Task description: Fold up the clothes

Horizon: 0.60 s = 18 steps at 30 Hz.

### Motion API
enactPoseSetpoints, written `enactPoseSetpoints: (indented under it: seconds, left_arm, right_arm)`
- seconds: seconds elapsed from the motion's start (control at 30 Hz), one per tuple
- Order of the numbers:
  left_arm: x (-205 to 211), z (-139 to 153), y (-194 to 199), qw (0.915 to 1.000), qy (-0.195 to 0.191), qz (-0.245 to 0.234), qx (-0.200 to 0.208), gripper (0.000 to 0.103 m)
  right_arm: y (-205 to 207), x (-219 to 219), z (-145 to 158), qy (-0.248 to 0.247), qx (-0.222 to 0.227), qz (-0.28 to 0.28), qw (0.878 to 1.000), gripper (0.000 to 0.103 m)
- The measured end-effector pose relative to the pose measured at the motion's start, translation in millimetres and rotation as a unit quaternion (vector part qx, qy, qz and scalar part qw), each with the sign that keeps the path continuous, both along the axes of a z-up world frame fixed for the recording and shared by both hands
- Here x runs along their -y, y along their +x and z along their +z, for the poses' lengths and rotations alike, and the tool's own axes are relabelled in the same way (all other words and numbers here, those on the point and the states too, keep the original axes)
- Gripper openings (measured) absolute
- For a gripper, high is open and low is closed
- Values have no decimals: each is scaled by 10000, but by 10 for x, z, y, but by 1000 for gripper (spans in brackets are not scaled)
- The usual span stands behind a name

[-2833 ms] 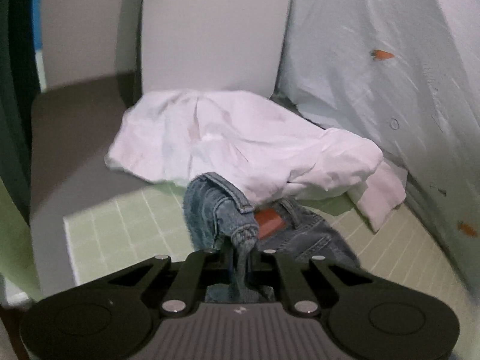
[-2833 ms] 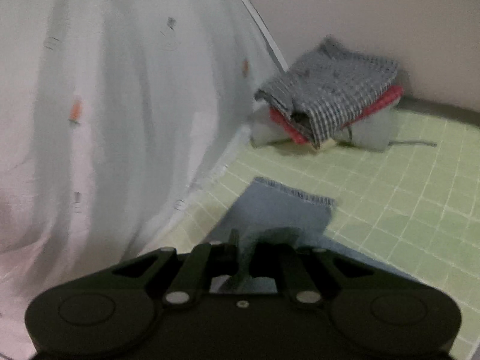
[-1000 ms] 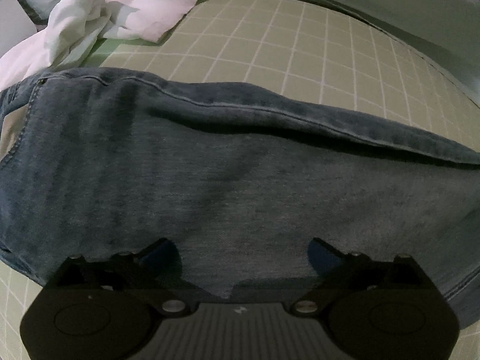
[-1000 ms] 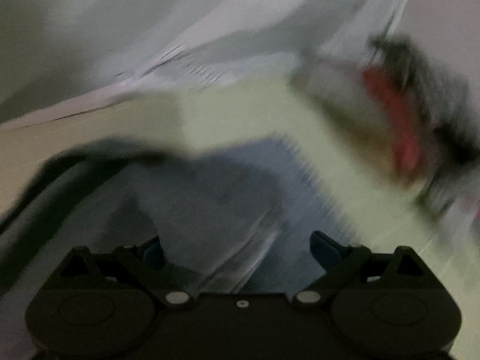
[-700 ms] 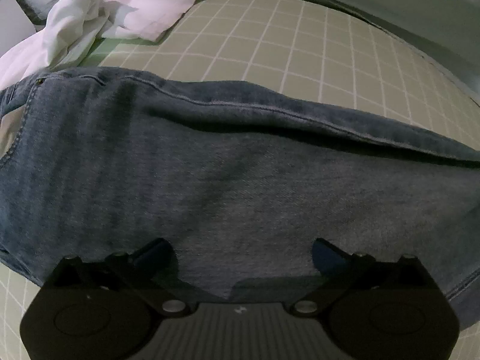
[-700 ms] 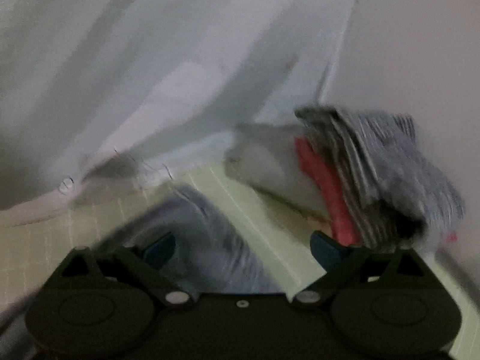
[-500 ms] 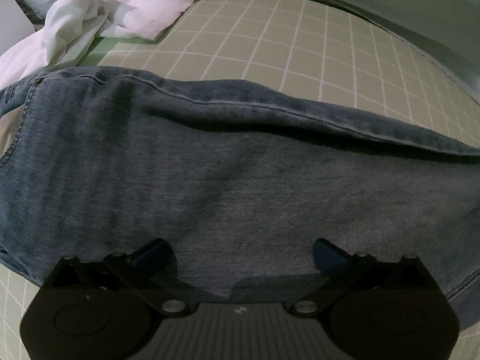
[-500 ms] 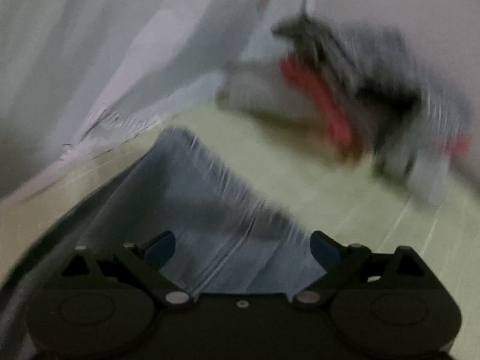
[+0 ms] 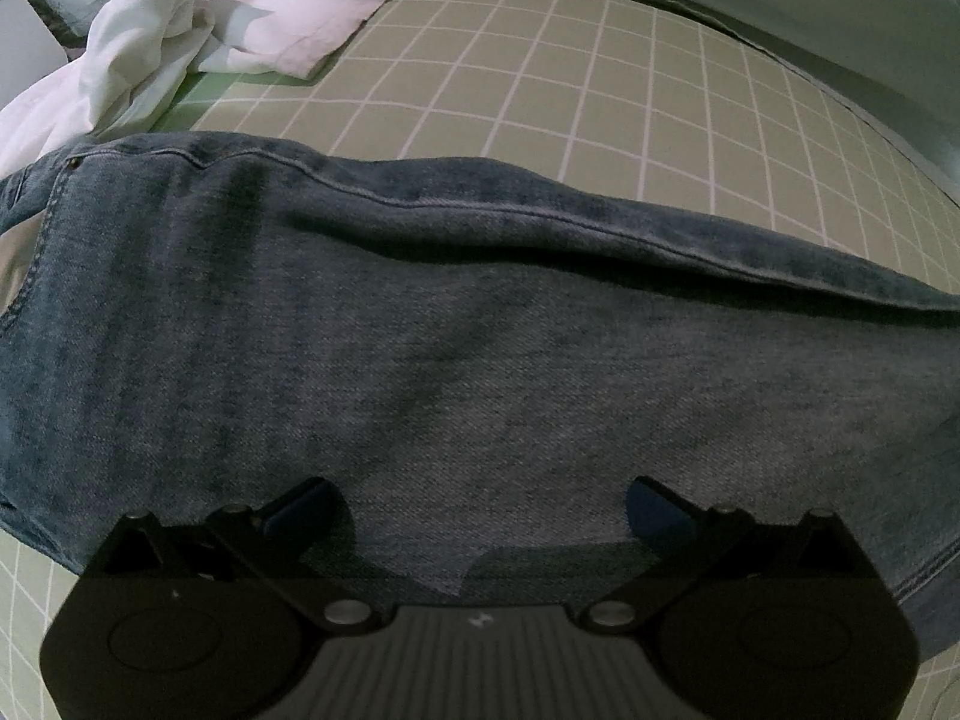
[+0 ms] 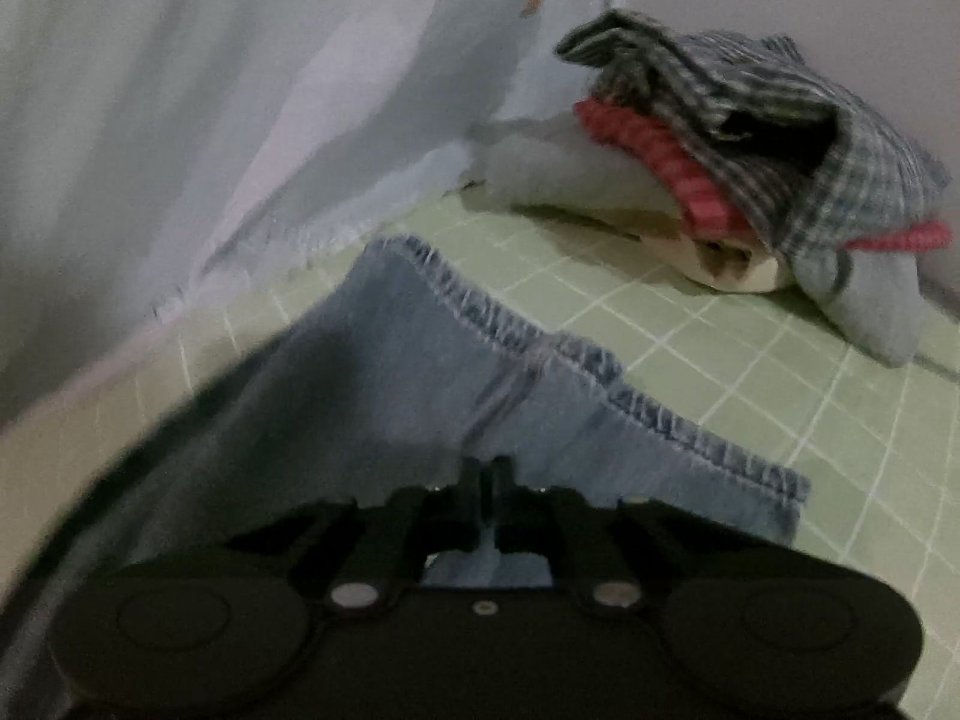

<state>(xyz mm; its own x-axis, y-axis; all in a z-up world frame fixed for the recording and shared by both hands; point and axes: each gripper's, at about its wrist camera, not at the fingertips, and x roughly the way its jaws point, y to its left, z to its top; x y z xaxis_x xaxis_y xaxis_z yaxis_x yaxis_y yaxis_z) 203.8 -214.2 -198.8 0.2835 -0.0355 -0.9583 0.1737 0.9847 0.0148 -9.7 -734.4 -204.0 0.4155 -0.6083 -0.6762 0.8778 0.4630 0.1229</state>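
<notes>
Right gripper (image 10: 487, 480) fingers pinching jeans (image 10: 420, 360)

Jeans (image 9: 480, 330) cut off — both sides, left view.

Jeans (image 9: 480, 330) – coarse matt denim; mat (image 9: 600, 90) – smooth, gridded.

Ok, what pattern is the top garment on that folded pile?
A dark and light check on the top garment, with something red beneath it; clearest in the right wrist view.
</notes>
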Motion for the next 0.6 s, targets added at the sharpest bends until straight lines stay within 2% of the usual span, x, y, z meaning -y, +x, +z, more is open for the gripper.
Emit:
enactPoseSetpoints:
  seconds: [0.3,0.33,0.43,0.53,0.6]
  left_arm:
    - [-13,-10,-2,9995,20,-295,-108,103]
    - [-14,-10,-9,9994,25,-328,-115,103]
    - [-22,-13,-24,9991,37,-402,-139,103]
    - [-29,-7,-23,9987,67,-472,-205,103]
    - [-55,-5,-42,9985,74,-505,-200,103]
  right_arm:
    - [-821,-201,438,-364,446,-821,9950,1]
    - [-886,-197,404,-297,427,-894,9946,1]
    - [-999,-108,55,226,161,-1059,9940,1]
    - [-1021,-102,84,204,243,-1082,9936,1]
    - [-961,-86,64,186,25,-1036,9944,1]
